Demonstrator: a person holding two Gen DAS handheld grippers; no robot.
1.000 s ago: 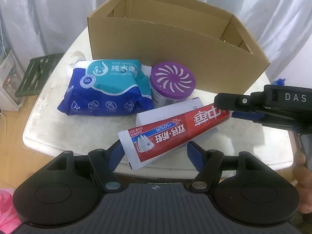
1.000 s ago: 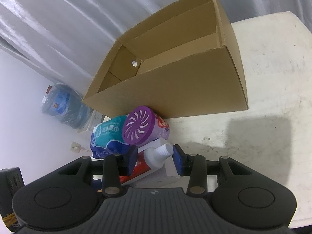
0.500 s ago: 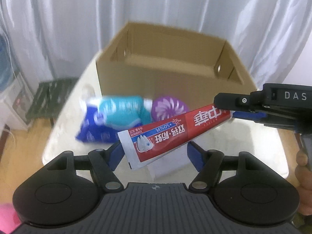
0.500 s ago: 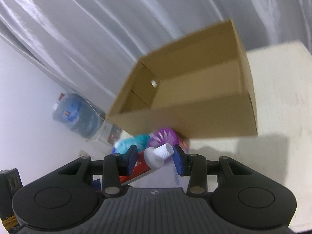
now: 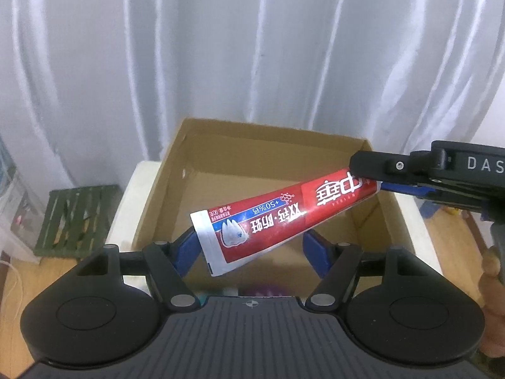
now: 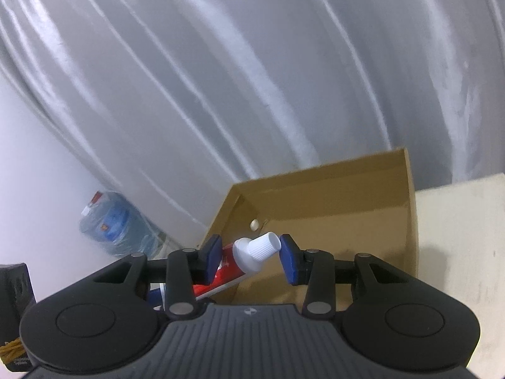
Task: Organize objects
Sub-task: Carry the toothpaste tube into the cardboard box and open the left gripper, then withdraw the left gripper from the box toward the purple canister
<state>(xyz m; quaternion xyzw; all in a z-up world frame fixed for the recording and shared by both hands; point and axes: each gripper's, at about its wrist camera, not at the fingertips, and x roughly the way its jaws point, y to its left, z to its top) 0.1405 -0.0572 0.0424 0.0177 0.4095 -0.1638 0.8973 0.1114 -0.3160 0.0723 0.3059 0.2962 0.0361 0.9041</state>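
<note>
Toothpaste tube (image 5: 277, 218) | crimped end between left claw (image 5: 249, 249) pads | above box (image 5: 176, 170)

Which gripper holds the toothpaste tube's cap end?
The right gripper: the white cap sits between its jaws. The left gripper holds the tube's flat end.

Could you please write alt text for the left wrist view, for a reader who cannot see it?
A red toothpaste tube is held over an open cardboard box, its crimped end between the left gripper's blue fingers and its other end gripped by the right gripper. White curtains hang behind.
</note>
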